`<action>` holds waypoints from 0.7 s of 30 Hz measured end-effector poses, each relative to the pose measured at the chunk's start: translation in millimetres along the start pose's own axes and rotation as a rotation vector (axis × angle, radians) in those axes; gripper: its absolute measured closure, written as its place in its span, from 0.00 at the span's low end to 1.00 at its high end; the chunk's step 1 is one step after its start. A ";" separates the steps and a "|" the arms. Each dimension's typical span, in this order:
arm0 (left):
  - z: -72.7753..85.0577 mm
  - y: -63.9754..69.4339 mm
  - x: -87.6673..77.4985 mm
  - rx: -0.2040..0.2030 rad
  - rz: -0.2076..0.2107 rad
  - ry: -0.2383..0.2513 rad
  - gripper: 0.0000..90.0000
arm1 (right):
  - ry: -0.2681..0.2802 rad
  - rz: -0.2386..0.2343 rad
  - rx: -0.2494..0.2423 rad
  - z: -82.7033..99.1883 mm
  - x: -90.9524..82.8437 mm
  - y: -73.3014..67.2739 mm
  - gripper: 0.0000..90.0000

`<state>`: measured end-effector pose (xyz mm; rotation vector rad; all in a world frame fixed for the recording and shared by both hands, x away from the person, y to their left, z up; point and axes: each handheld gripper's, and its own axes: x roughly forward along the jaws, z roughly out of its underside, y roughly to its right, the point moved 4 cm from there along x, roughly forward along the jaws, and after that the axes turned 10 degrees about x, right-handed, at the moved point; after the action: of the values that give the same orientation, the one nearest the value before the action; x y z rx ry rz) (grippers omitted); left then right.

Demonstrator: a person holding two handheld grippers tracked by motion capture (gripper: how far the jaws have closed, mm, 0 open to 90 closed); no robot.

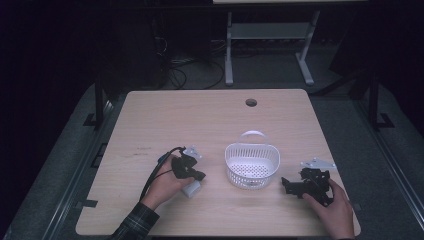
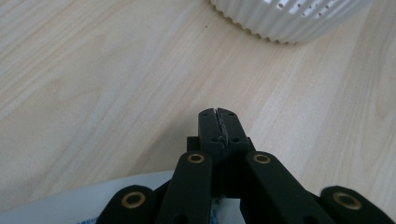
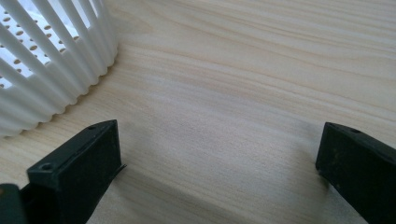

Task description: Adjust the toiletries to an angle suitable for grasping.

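Gripping the left hand-held gripper (image 1: 201,176) in the left hand (image 1: 167,186) over the near left part of the table (image 1: 200,120), and pointing it toward the white basket (image 1: 251,176). Pressing its two black jaws fully together, clenched on nothing. Showing this in the left gripper view as the left hand-held gripper (image 2: 218,114) closing tip against tip above the bare table (image 2: 93,93), with the ribbed wall of the basket (image 2: 280,23) lying ahead at the top right and well apart from the tips.

Lying just under the body of that gripper, a small white item (image 1: 191,189), resting flat on the wood on the near side of the jaws and not between them. Appearing again as a pale edge with some blue print at the bottom of the left gripper view (image 2: 60,207); too little of it visible for telling what it is.

Resting the right hand-held gripper (image 1: 286,184) in the right hand (image 1: 332,202) on the table at the near right, aiming it leftward at the basket. Spreading its jaws wide, released, with only light wood between them in the right gripper view (image 3: 219,154). Standing just beyond the left jaw there, the slatted side of the basket (image 3: 42,79), near it but not touching.

Sitting upright between the two grippers, the basket, with its handle (image 1: 252,134) rising at the far rim.
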<state>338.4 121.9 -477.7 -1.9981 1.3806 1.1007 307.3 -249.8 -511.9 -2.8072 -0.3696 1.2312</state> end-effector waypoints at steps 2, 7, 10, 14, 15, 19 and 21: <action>2.4 2.0 -1.5 0.000 -0.001 0.001 1.00 | 0.000 0.000 0.000 0.0 0.0 0.0 0.00; 10.5 7.5 -6.8 0.005 -0.007 0.002 1.00 | 0.000 0.000 0.000 0.0 0.0 0.0 0.00; 16.0 10.5 -10.9 0.006 -0.015 0.003 1.00 | 0.000 0.000 0.000 0.0 0.0 0.0 0.00; 23.0 13.7 -15.7 0.004 -0.019 0.003 1.00 | 0.000 0.000 0.000 0.0 0.0 0.0 0.00; 24.9 14.1 -17.0 0.006 -0.020 0.000 1.00 | 0.000 0.000 0.000 0.0 0.0 0.0 0.00; 32.5 14.5 -22.2 0.005 -0.025 -0.006 1.00 | 0.000 0.000 0.000 0.0 0.0 0.0 0.00; 35.7 15.2 -24.2 0.001 -0.029 -0.003 1.00 | 0.000 0.000 0.000 0.0 0.0 0.0 0.00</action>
<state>307.9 155.9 -477.2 -2.0090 1.3458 1.0894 307.3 -249.8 -511.9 -2.8075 -0.3699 1.2313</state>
